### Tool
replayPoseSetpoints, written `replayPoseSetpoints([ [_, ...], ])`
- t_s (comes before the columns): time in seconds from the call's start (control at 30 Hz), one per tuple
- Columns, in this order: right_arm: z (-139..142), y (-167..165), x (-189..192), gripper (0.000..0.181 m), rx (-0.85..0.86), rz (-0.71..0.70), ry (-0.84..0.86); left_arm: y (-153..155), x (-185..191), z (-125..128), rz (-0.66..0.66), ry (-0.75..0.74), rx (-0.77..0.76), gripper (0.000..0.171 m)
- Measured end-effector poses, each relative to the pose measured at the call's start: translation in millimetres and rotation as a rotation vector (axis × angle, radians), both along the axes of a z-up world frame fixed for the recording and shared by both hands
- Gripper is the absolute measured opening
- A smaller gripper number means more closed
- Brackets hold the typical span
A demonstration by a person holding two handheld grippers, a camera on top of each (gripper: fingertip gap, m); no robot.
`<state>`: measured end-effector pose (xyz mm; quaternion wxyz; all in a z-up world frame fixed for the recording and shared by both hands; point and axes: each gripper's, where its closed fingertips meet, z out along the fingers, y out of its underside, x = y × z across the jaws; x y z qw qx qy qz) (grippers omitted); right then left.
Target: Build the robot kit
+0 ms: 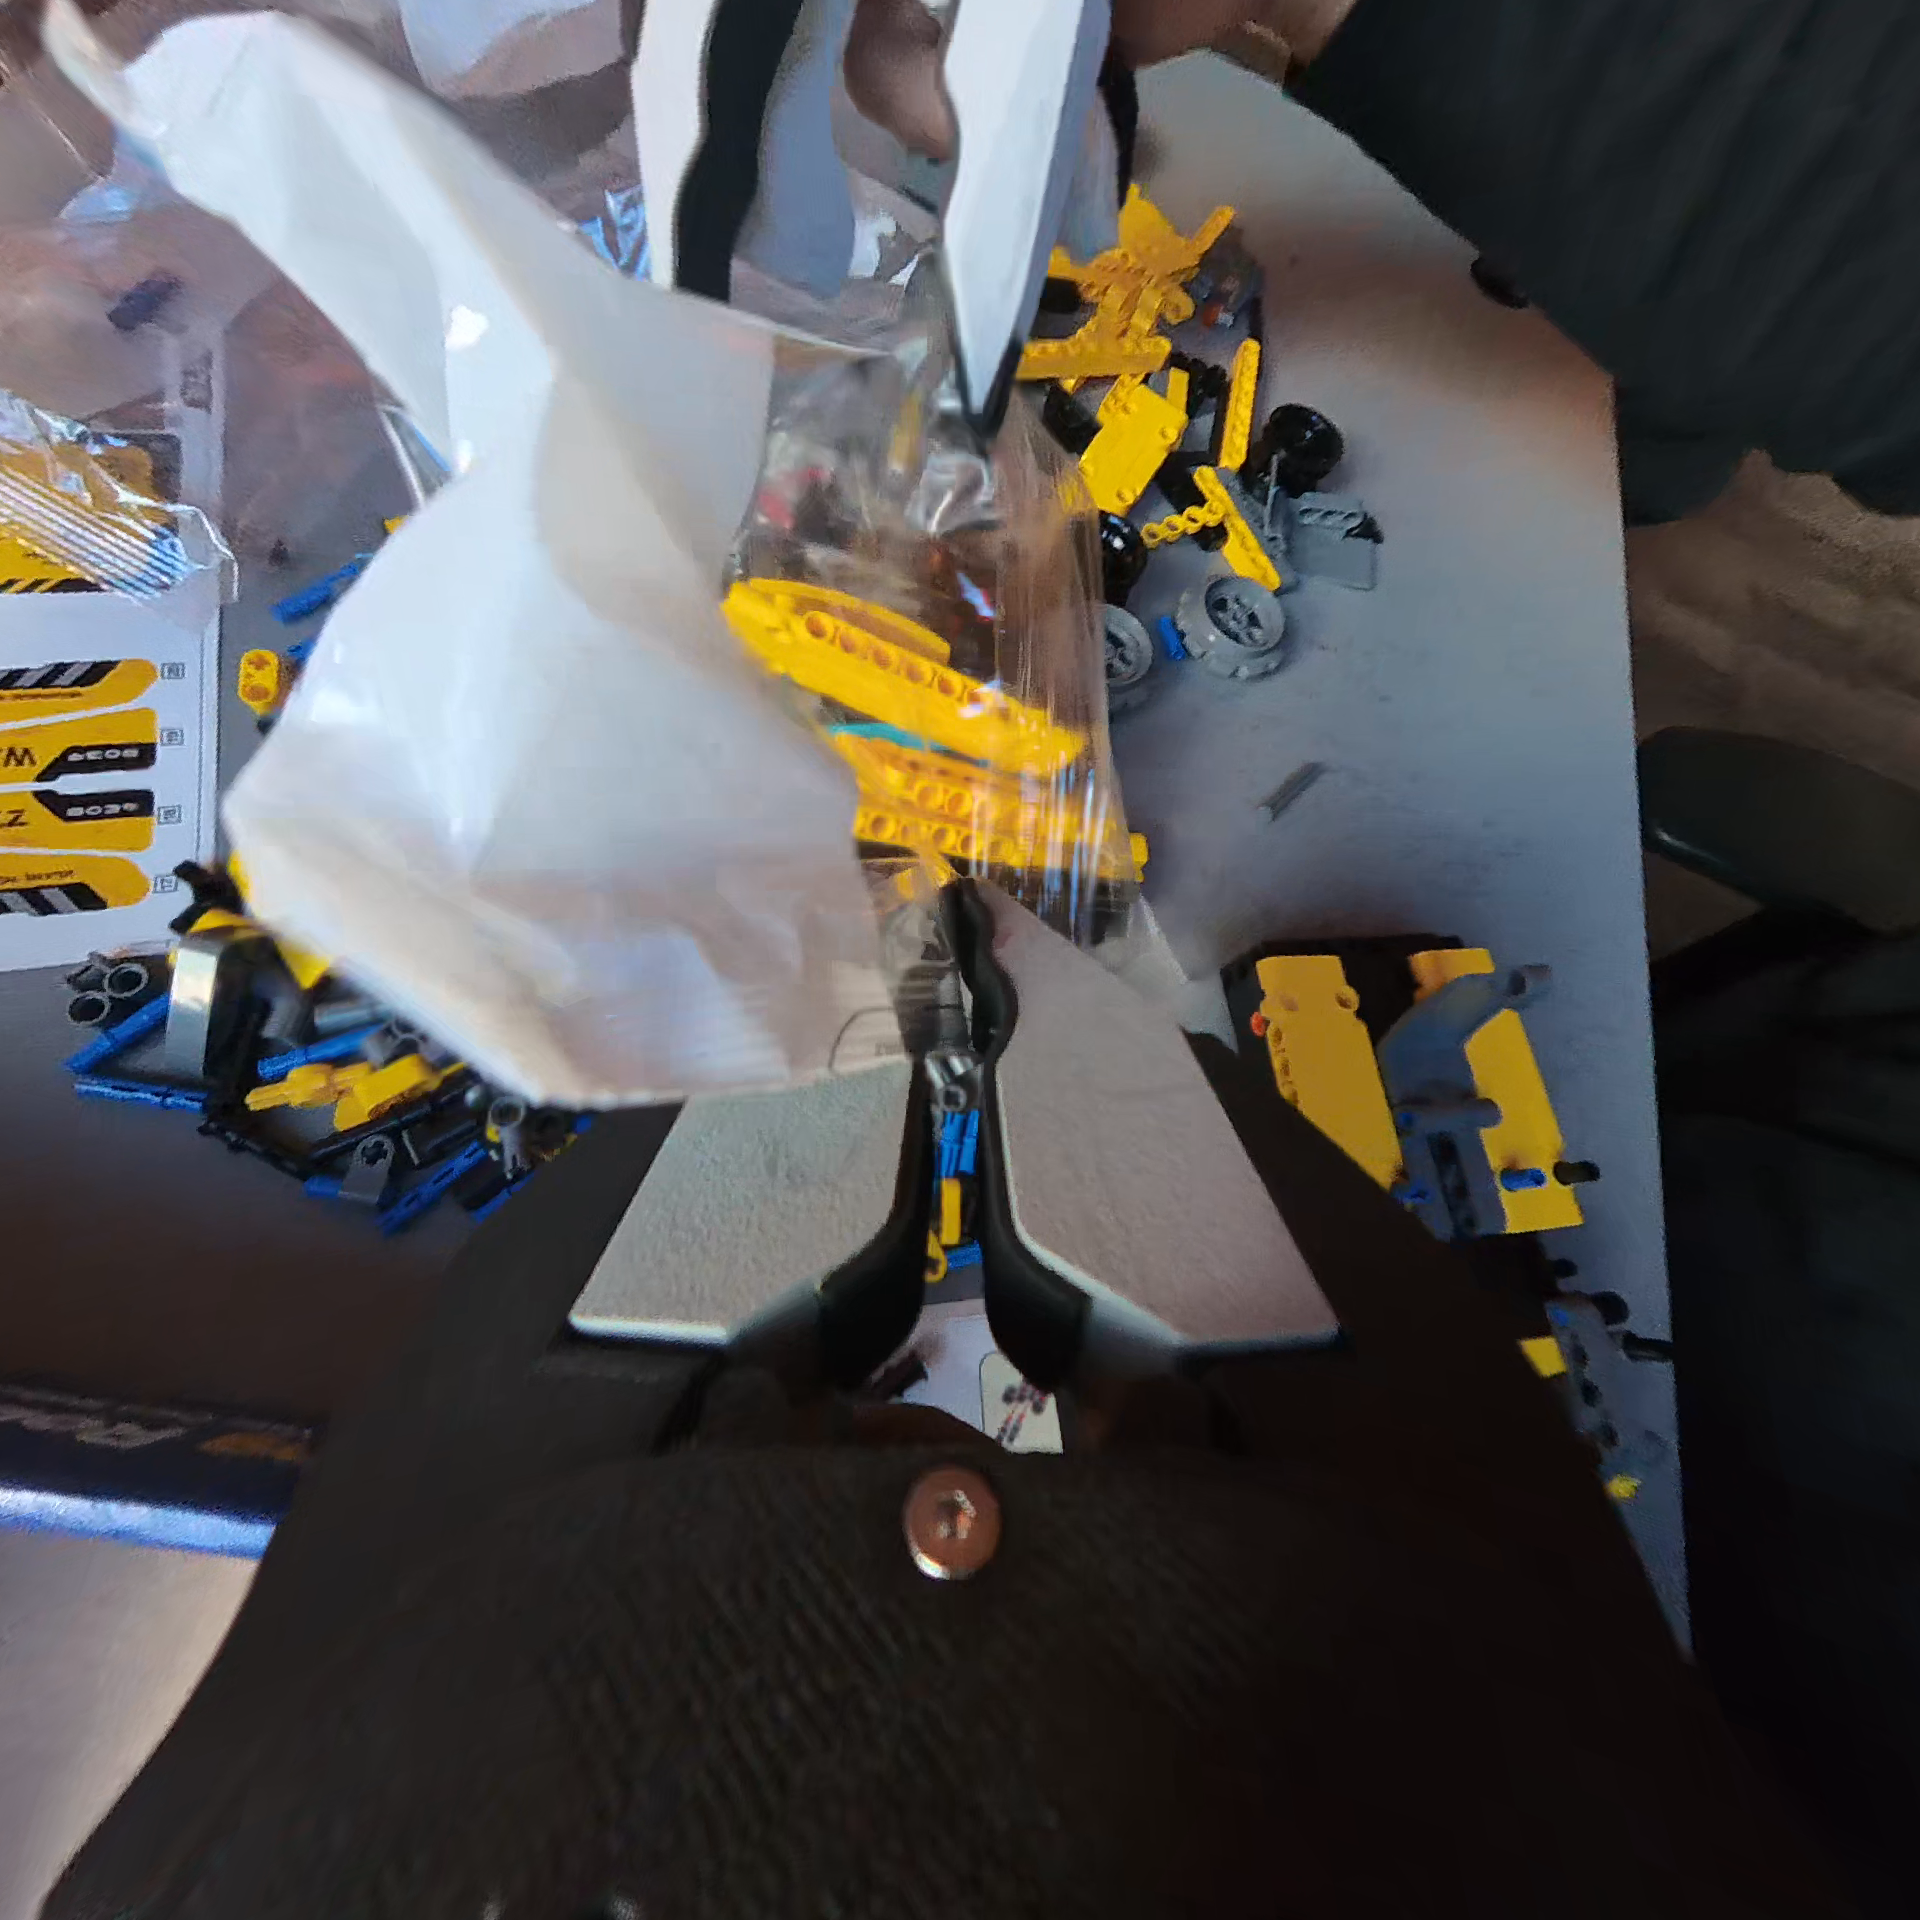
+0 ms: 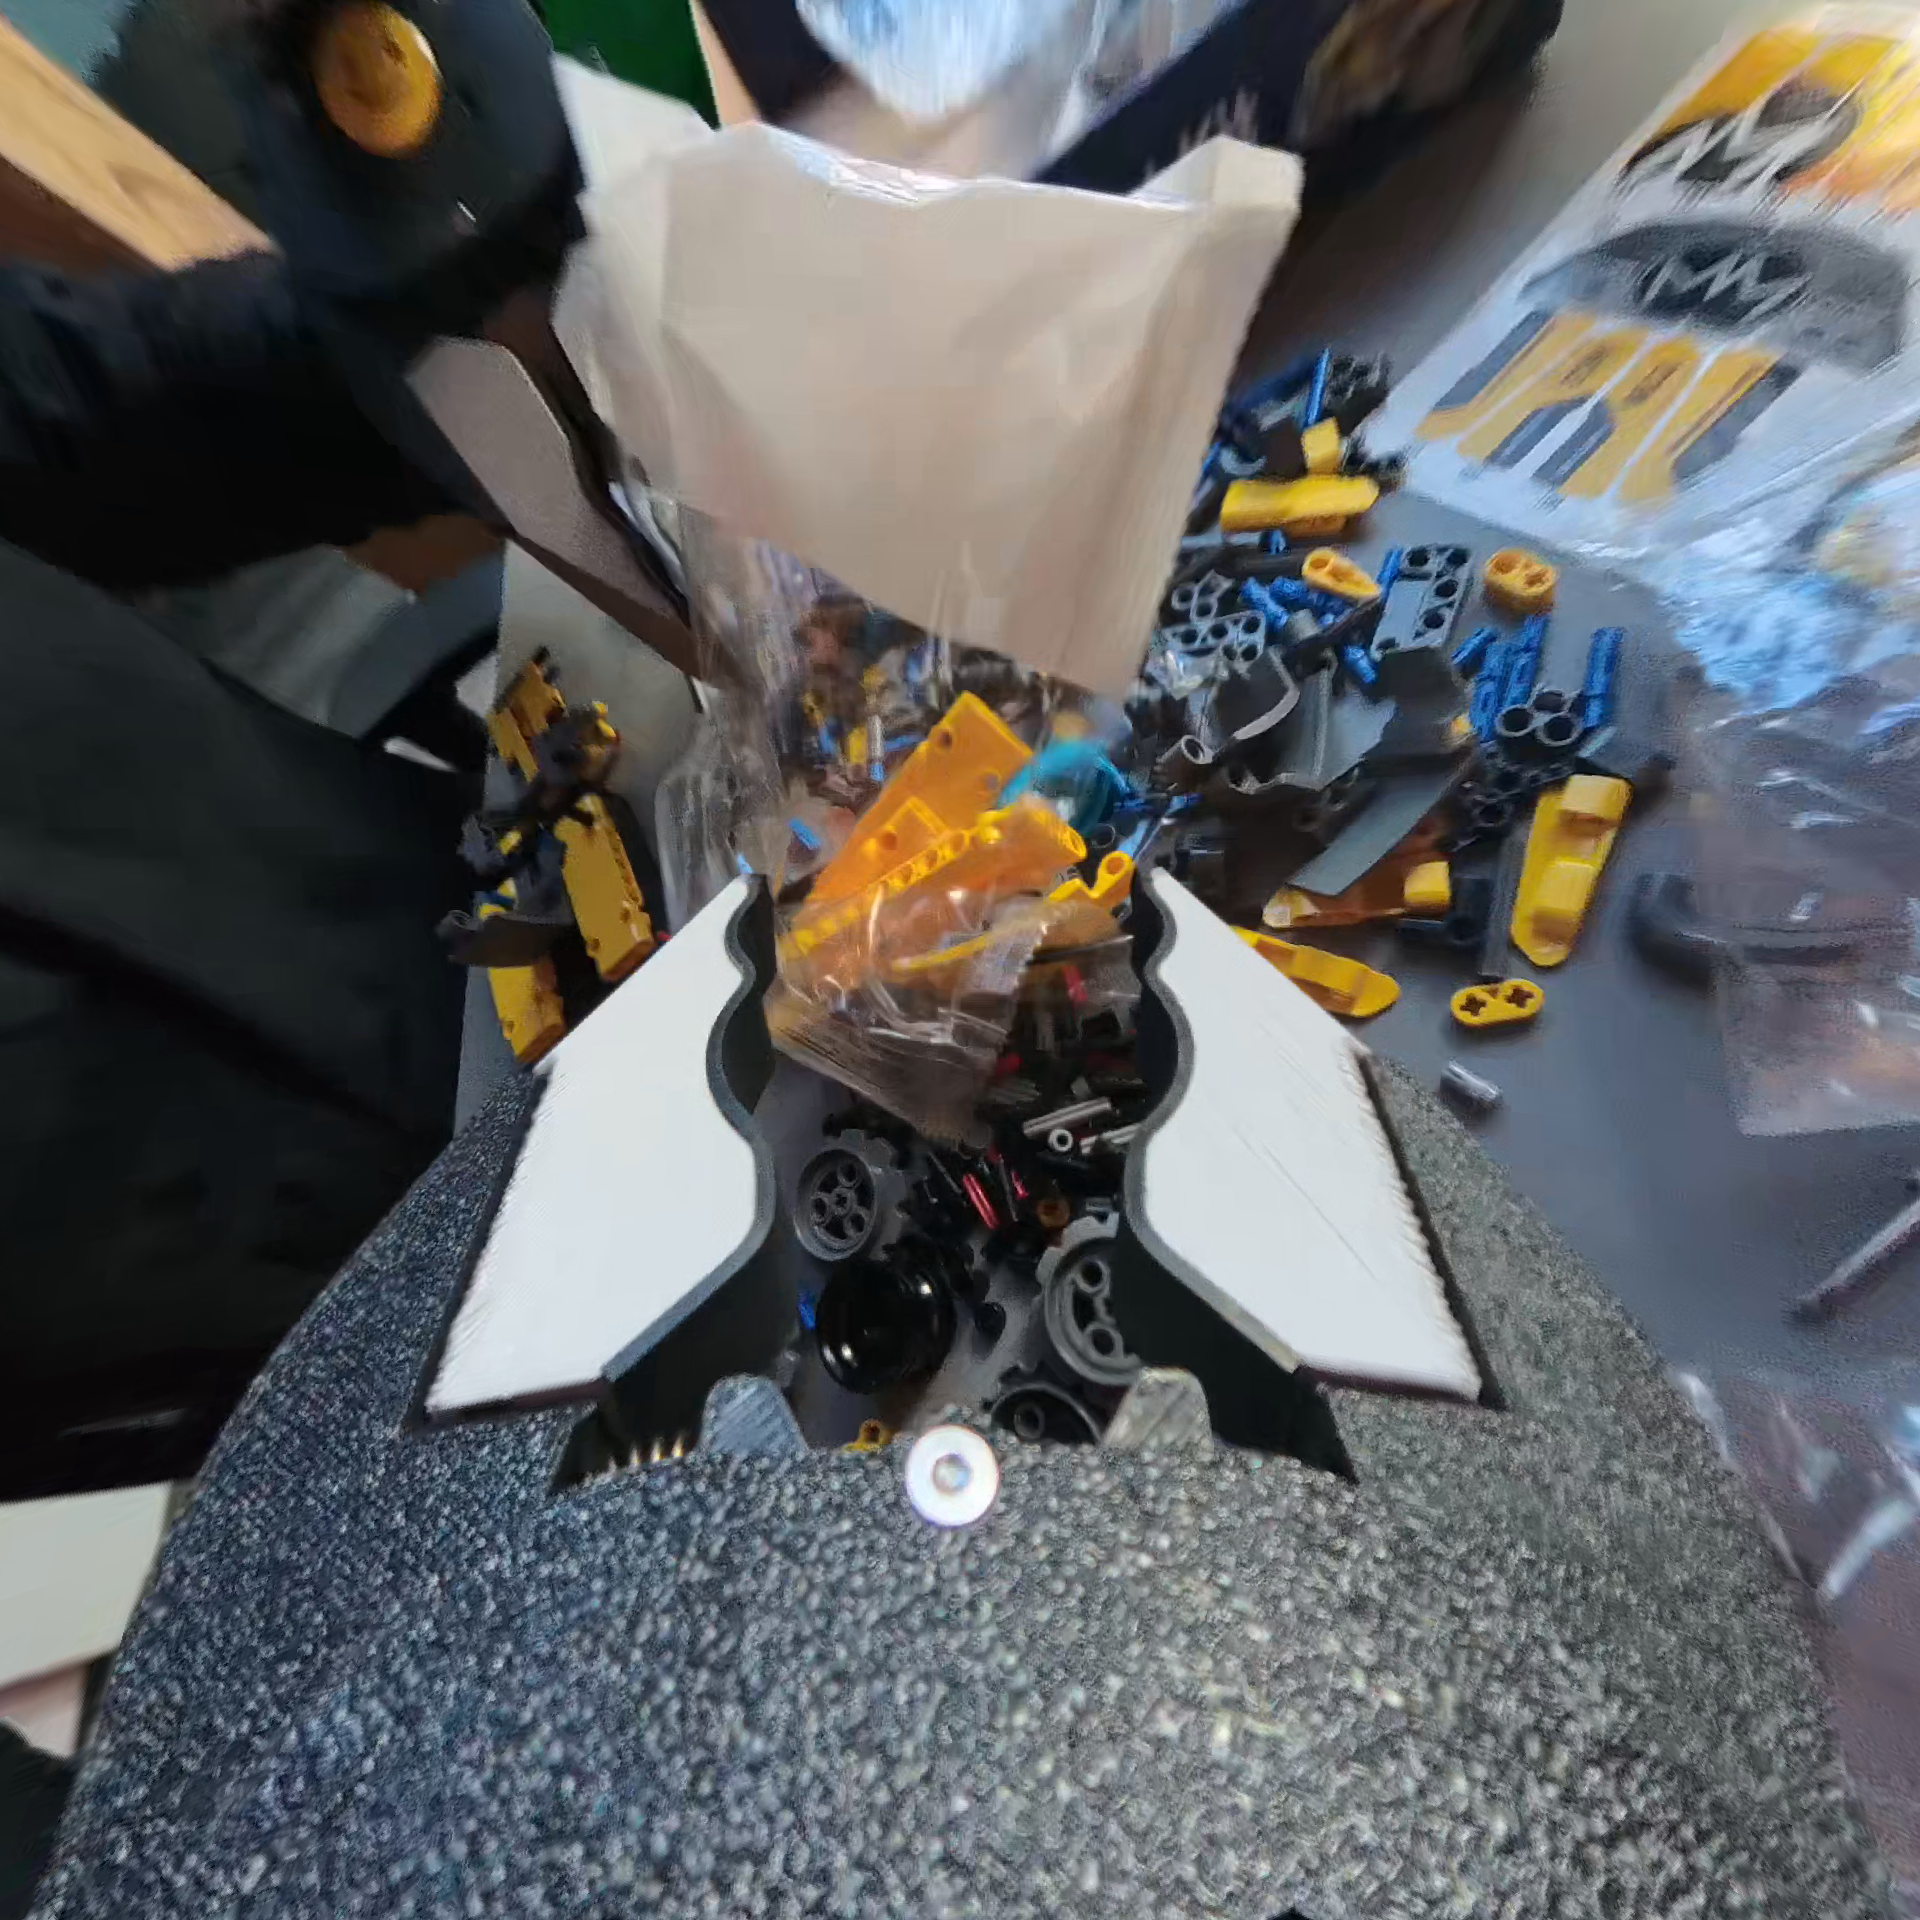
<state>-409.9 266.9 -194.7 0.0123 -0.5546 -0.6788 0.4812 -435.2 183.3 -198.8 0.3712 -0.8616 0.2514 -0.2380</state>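
A clear plastic bag (image 1: 582, 790) with a white panel holds yellow beams (image 1: 894, 675) and small dark parts, and hangs above the grey table (image 1: 1455, 790). My left gripper (image 1: 961, 914) is shut on the bag's lower edge. My right gripper (image 2: 951, 894) is open, and its jaws straddle the bag's filled end (image 2: 935, 935). In the left wrist view, the right gripper's white fingers (image 1: 997, 260) come down from the top on either side of the bag. In the right wrist view, the left gripper (image 2: 675, 634) pinches the bag at upper left.
Loose yellow, blue and black parts (image 2: 1455, 727) lie in piles. Wheels (image 1: 1236, 623) and a part-built yellow and grey assembly (image 1: 1434, 1091) sit near the table's right edge. A sticker sheet (image 1: 83, 769) lies at left. Black wheels and pins (image 2: 883, 1320) lie beneath my right gripper. The grippers' ends are close to 10 cm from one another.
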Motion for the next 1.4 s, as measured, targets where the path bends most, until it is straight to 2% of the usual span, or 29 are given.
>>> replayPoseSetpoints([
  [0.03,-2.9,-2.9,-3.4,0.065,-0.011,0.014,-0.024,-0.8,-2.0,-3.4,0.002,0.021,-0.005,0.000],
  [0.07,-0.5,-5.6,-6.5,0.047,-0.034,0.024,-0.026,-0.9,-5.3,-7.5,0.009,0.051,-0.003,0.000],
  [0.17,12.7,-11.5,-7.3,0.012,-0.024,0.051,0.020,-2.7,-8.0,-9.3,0.026,0.053,0.012,0.000],
  [0.23,23.2,-19.0,-5.9,0.002,0.005,0.067,0.046,-2.4,-10.5,-8.8,0.045,0.057,0.030,0.000],
  [0.43,45.4,-44.9,-6.8,0.000,0.187,0.114,0.068,-2.6,-11.5,-16.4,0.089,0.064,0.057,0.000],
  [0.57,61.3,-53.1,-10.2,0.000,0.261,0.116,0.092,0.8,-13.4,-10.2,0.126,0.041,0.103,0.000],
  [0.73,70.2,-44.9,-10.4,0.000,0.320,0.076,0.087,4.7,-14.7,1.3,0.141,0.029,0.139,0.000],
  [0.97,76.4,-20.7,8.2,0.000,0.257,-0.032,0.109,18.8,-12.1,22.2,0.111,0.077,0.171,0.000],
  [1.07,76.6,-13.1,7.5,0.000,0.234,-0.090,0.113,26.9,-12.6,19.1,0.105,0.104,0.172,0.000],
  [1.3,93.2,-25.8,4.4,0.000,0.387,-0.083,0.129,37.9,-3.6,16.0,0.128,0.065,0.186,0.000],
  [1.37,90.8,-23.2,2.7,0.000,0.483,-0.086,0.109,37.6,-5.7,14.0,0.147,0.041,0.161,0.000],
  [1.4,88.2,-19.2,2.7,0.000,0.546,-0.090,0.096,37.1,-10.0,11.5,0.167,0.049,0.145,0.006],
])
